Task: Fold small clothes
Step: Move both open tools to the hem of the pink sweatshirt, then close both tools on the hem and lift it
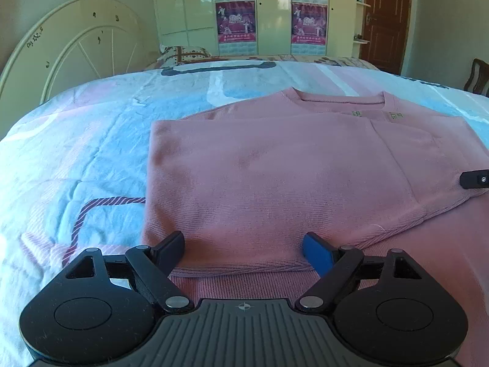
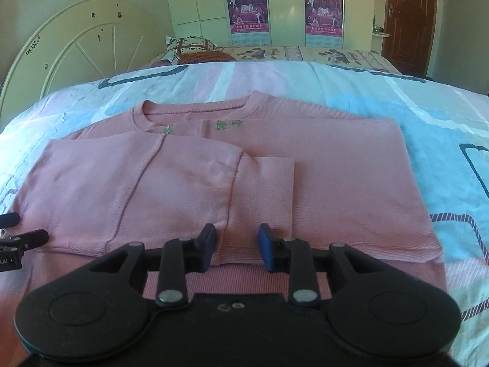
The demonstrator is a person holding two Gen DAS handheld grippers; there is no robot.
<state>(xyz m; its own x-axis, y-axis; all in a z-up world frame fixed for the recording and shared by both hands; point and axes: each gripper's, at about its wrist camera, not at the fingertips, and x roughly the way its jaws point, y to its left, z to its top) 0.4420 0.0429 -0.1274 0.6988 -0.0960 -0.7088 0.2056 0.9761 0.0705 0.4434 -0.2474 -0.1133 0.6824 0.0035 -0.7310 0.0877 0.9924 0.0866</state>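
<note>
Grippers first. Left gripper (image 1: 243, 249) stands released, jaws spread wide, low over the near hem of the pink top (image 1: 275, 168) with nothing between them. Right gripper (image 2: 237, 244) is likewise unclenched, its jaws at a narrower gap straddling the cuff (image 2: 259, 202) of the folded-in sleeve without pinching it; whether the pads touch the cloth cannot be told.

Garment: the top lies flat on the patterned bedspread (image 1: 76, 140), neckline (image 2: 195, 108) away from the tools, both sides already turned in over the body so the piece forms a rough rectangle. The near hem sits just ahead of both tools.

Judgement: the step in hand appears to be taking the near hem for the lengthwise fold toward the neckline. To do it well, each tool should slide under all layers at the hem, near the two outer corners, not the top layer alone, or the turned-in sleeves will slip out. Close both together, lift level, and carry the hem straight up to the collar so the edges stay square.

Beyond: cream headboard (image 2: 76, 39) and wardrobe (image 1: 253, 9) behind the bed.
</note>
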